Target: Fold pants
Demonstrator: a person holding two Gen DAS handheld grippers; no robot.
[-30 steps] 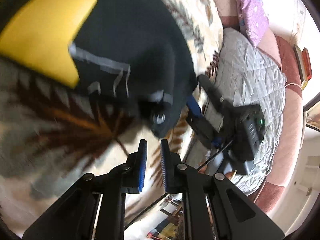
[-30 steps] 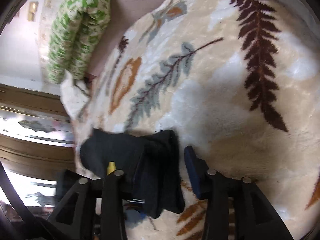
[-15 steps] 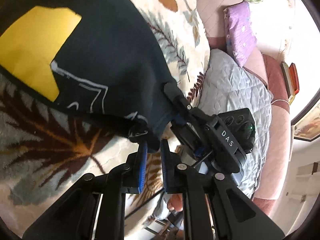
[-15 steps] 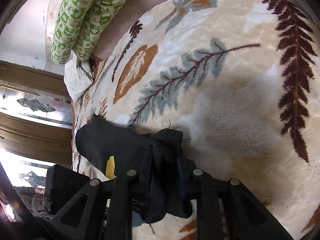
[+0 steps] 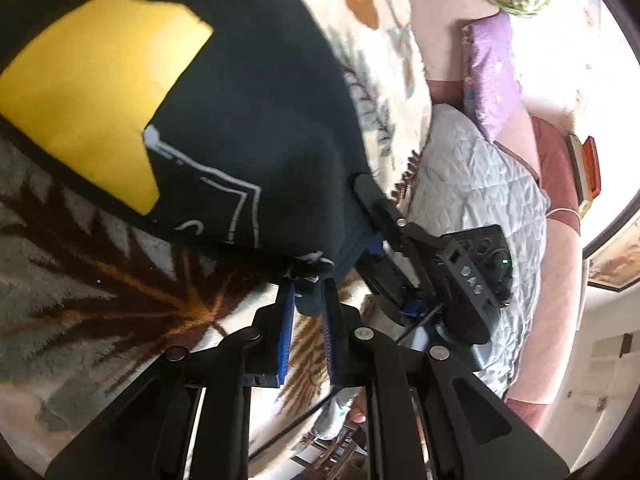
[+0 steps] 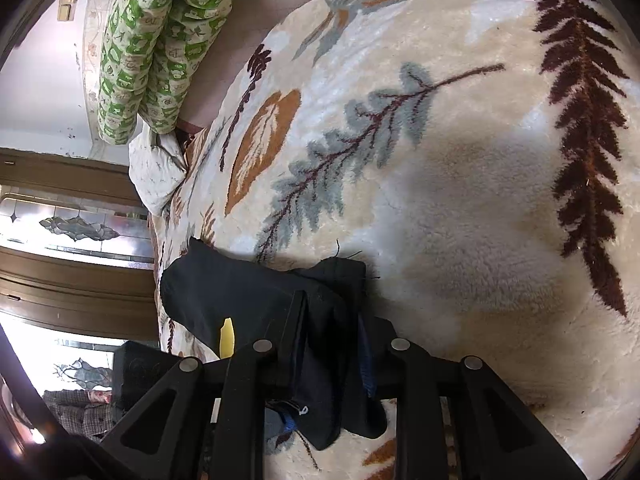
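Both tools [image 5: 307, 280] [image 6: 332, 320] pinch dark pants [image 5: 256, 120] edge.

The letters "DAS" show blurred on the black body of the right gripper [image 5: 374, 236]; the white marks on the pants [image 5: 248, 120] cannot be read.

Bright daylight, blown-out highlights at the fisheye-curved edges, slight blur up close

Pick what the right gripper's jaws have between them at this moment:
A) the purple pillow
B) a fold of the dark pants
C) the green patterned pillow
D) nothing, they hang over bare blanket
B: in the right wrist view, dark pants fabric is bunched between the jaws of the right gripper, lying on the leaf-patterned blanket.
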